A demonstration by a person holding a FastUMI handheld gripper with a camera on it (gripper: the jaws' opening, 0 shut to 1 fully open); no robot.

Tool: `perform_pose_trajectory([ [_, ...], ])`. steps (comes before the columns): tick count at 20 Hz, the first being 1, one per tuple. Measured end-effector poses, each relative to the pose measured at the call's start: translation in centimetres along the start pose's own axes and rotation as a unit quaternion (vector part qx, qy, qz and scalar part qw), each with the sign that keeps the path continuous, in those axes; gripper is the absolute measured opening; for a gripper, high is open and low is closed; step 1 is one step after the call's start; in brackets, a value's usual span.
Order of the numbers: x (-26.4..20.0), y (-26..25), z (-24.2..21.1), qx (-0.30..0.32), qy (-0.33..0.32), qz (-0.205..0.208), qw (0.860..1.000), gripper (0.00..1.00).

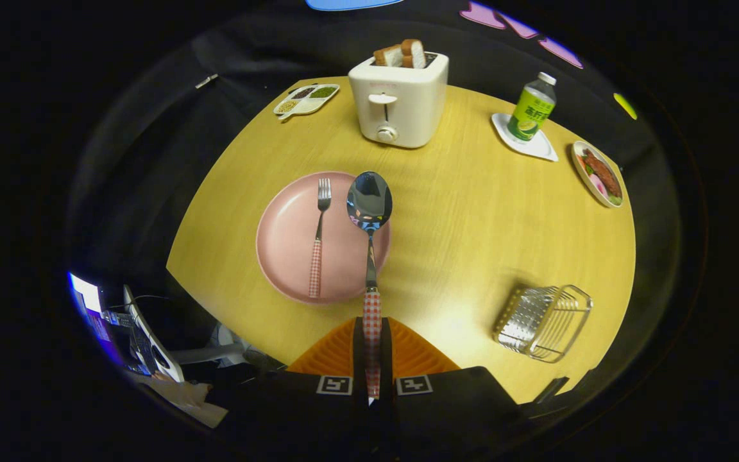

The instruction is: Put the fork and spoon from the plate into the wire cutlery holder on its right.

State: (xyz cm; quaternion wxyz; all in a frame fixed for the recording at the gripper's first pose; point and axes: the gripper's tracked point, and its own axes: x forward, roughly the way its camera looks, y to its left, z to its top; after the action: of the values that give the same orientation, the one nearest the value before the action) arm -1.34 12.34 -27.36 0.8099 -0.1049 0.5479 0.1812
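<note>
Tool (372,340) fingers clamp the spoon (369,212) handle, bowl pointing ahead.

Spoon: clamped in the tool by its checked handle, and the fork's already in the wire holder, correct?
Not quite. The tool does clamp the spoon by its checked handle, but the gripper view shows the fork lying on the pink plate, not in the wire holder.

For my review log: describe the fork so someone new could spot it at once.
On the yellow round table, find the pink plate before the white toaster. The fork lies on it, checked handle nearest. Unlike the spoon, clamped in the gripper, it has tines.
</note>
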Motion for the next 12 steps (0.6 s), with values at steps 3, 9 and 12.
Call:
perform_pose_trajectory([
  [3,-3.4,-4.2,-2.3,-0.002,0.014,-0.021,1.000,0.10],
  [9,-8.0,-11.7,-7.4,-0.013,0.081,-0.046,0.996,0.10],
  [12,-9.3,-15.3,-9.3,-0.015,0.118,-0.054,0.991,0.10],
])
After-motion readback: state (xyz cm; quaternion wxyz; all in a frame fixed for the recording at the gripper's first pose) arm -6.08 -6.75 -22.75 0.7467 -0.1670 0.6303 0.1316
